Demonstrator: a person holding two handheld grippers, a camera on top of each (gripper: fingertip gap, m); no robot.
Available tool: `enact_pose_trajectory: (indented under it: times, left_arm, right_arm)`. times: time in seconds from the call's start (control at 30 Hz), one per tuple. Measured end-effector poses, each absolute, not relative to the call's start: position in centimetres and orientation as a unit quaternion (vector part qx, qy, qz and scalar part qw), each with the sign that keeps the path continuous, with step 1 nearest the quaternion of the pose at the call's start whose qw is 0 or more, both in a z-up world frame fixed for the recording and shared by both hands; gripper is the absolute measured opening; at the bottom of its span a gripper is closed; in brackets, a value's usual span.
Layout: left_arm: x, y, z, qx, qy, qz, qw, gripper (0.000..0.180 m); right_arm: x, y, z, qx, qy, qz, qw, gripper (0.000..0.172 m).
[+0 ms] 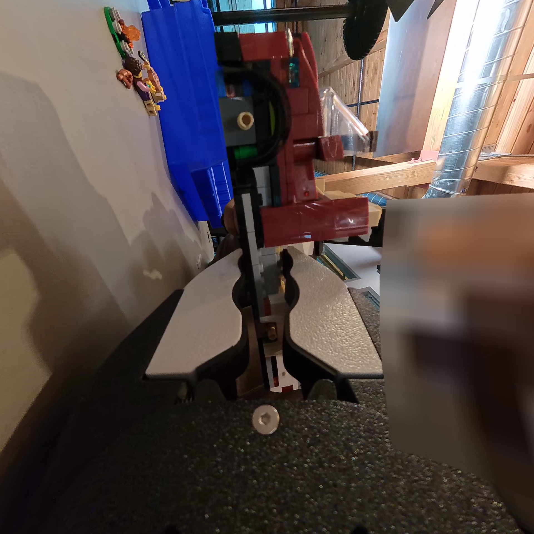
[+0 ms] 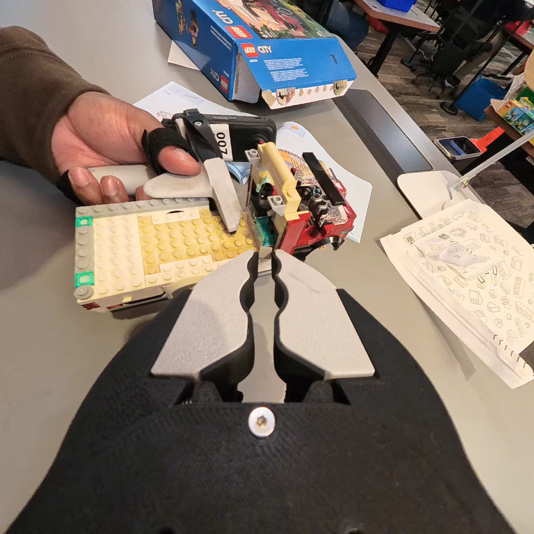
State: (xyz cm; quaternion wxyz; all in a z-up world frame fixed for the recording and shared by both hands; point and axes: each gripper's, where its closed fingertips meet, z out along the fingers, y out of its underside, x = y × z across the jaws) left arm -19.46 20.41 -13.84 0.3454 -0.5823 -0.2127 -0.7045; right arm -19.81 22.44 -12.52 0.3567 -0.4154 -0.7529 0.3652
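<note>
Left wrist view, model: a brick-built truck (image 1: 291, 121) with a dark red cab stands on end along the middle of the frame, its studded bed running back between the fingers.
Left wrist view, left gripper (image 1: 264, 260): partly spread, the two grey fingers clamped on the grey and black edge of the truck's bed; both pads press against it.
Left wrist view, surroundings: a blue plastic bin (image 1: 185, 95) lies on the pale table (image 1: 72, 173); beside it stand small toy figures (image 1: 144, 78) and a green round plate with orange pieces (image 1: 121, 31).
Left wrist view, writing: none legible.
Right wrist view, model: the same truck (image 2: 315, 219) lies on the grey table (image 2: 57, 361), red cab to the right, tan and white studded bed (image 2: 161, 245) to the left.
Right wrist view, right gripper (image 2: 264, 255): nearly closed, its tips pinching a small pale grey brick piece (image 2: 264, 261) at the near edge of the truck, where bed meets cab.
Right wrist view, left gripper (image 2: 228, 213): held in a hand (image 2: 109, 150) with a brown sleeve; one grey finger (image 2: 224, 196) rests down on the tan studs just behind the cab.
Right wrist view, printed things: an opened blue cardboard toy box (image 2: 260, 49) carries a brand logo and small print; the left gripper bears a white number tag (image 2: 221, 141); an instruction booklet (image 2: 185, 98) lies under the truck; paper bags printed with brick outlines (image 2: 468, 277) lie to the right.
</note>
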Motion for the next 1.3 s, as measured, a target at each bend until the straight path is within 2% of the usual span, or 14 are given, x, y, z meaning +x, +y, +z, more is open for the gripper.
enact_pose_trajectory:
  times: [0.4,0.93,1.3]
  left_arm:
    - [-19.6,20.5,-13.9,-0.582,-0.218,-0.702,0.348,0.022]
    - [-20.4,20.7,-14.7,-0.619,-0.214,-0.663,0.363,0.022]
    - [-20.2,20.7,-14.8,-0.626,-0.209,-0.658,0.363,0.022]
  right_arm:
    - [-19.7,22.8,-12.4,-0.420,-0.745,0.376,0.357,0.012]
    - [-14.4,32.4,-12.0,-0.552,-0.663,0.306,0.403,0.015]
    - [-11.9,32.5,-17.6,-0.588,-0.681,0.251,0.357,0.021]
